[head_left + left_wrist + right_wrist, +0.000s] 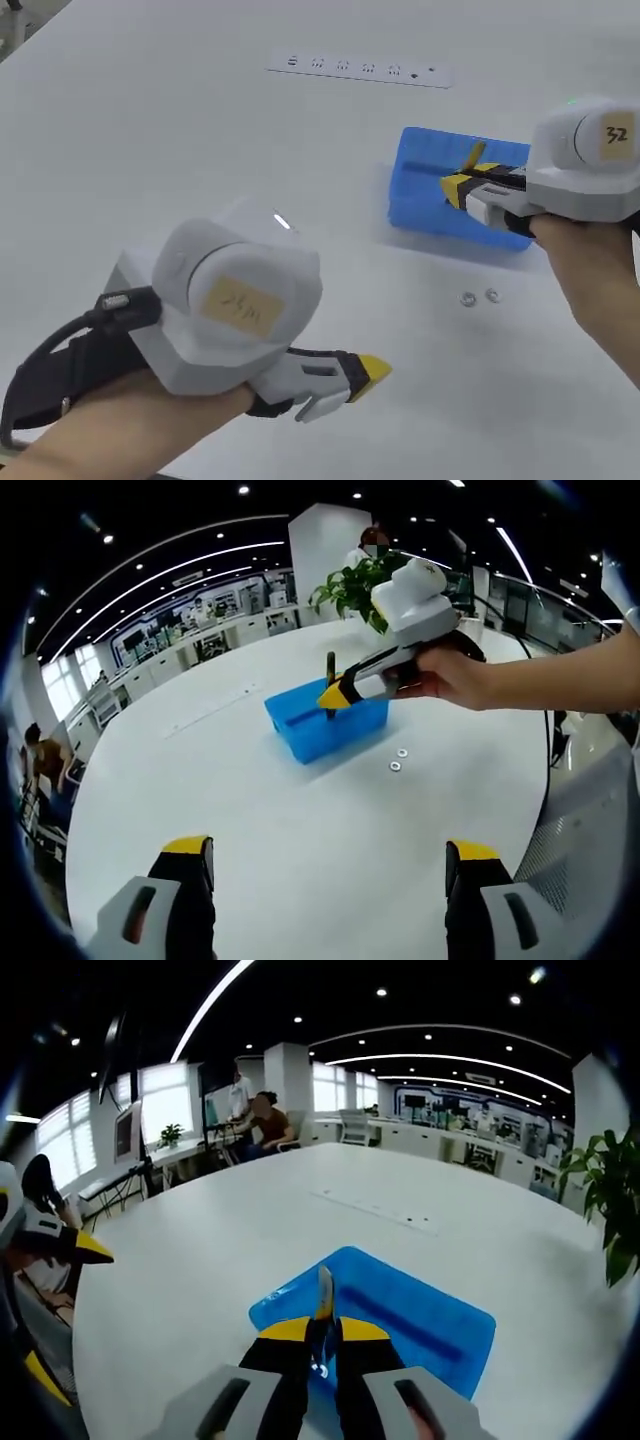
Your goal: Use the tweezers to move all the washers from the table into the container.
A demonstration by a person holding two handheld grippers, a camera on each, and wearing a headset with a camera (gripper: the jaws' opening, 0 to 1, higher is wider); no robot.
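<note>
**Tweezers over the blue container, two washers on the table**

Nearest, at the bottom of the left gripper view, the left gripper (328, 851) has its two yellow-tipped jaws spread wide, and they hold nothing. Bare white table (150, 130) shows between them. In the lower left of the head view a hand is wrapped around this gripper, and a black cable (45, 350) runs from it toward the left edge.

Farther on, right of centre in the head view, two washers (468, 299) (491, 295) lie side by side on the table. They sit close together and outside the container, near its front wall and below it in the frame.

Beyond them, the blue container (430, 1335) sits at the upper right of the head view. The right gripper (322, 1328), held in a hand, reaches in from the right edge above it. Its jaws are pressed together on the tweezers (323, 1290). In the right gripper view the tweezers rise from between the jaws at bottom centre, with their tip over the container. Whether the tip carries a washer, or whether any washer lies inside the container, cannot be told.

Farthest on the table, at the top centre of the head view, lies a white power strip (360, 70). Past the table's edge, a potted plant (610, 1200) stands at the right of the right gripper view.
</note>
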